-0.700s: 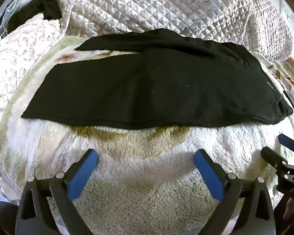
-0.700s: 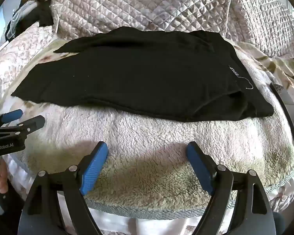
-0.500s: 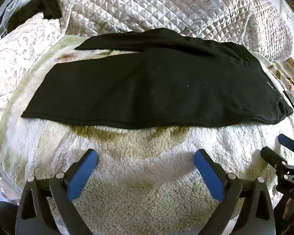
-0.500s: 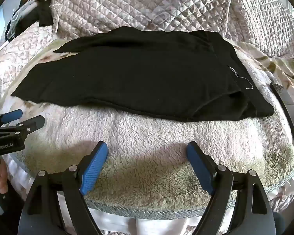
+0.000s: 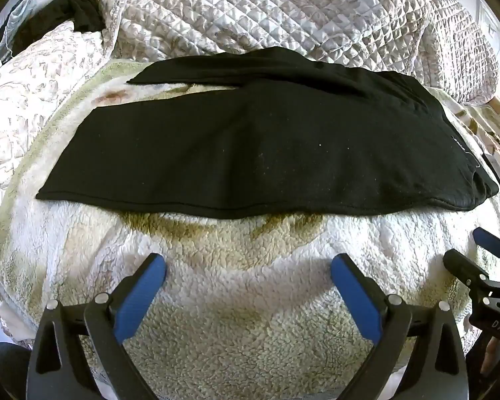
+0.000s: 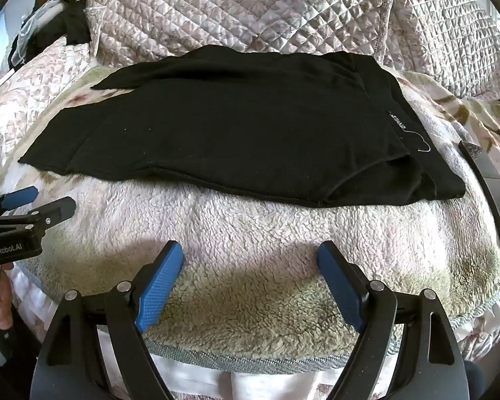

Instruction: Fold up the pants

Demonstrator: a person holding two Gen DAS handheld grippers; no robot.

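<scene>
Black pants (image 5: 250, 146) lie flat on the fleece blanket (image 5: 250, 283), long axis left–right across mid-frame, above both tongs. Left tongs (image 5: 248, 266) and right tongs (image 6: 250, 256) spread, empty (waistband toward frame right, likely nearer the right).

Plain black pants (image 5: 256, 153) are lying across a cream, fleecy blanket (image 5: 243, 303) showing olive-brown blotches. A pale quilt (image 5: 266, 10) with diamond stitching is sitting along the blanket's far edge. Both grippers' pads (image 6: 160, 286) are showing blue on black frames.
</scene>
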